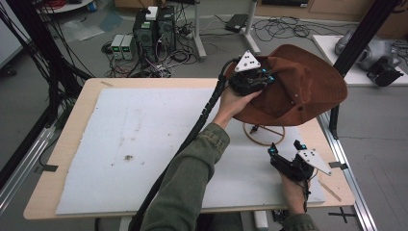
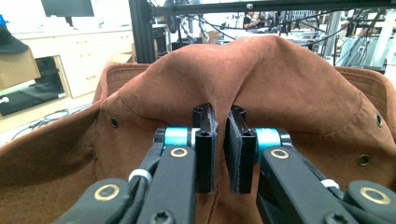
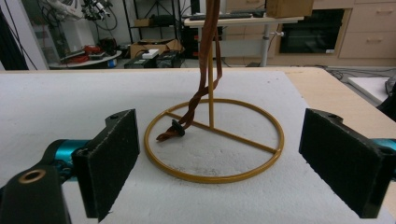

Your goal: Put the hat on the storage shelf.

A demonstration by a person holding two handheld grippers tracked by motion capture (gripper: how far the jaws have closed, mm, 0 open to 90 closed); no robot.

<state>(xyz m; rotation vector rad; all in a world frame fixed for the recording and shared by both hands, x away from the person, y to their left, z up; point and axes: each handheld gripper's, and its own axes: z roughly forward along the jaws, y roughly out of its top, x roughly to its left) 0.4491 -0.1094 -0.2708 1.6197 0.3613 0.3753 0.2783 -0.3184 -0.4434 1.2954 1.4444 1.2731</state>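
Bystanders around the work — table and floor clutter

A white foam mat (image 1: pixel 144 144) is covering the wooden table (image 1: pixel 82 103); computer towers (image 1: pixel 154 29) and tangled cables (image 1: pixel 284 26) are sitting on the floor beyond.

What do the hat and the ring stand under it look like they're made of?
The hat looks like matte brown suede or brushed cotton: soft folds, metal eyelets. The ring stand looks like thin metal rod with a glossy gold-yellow finish.
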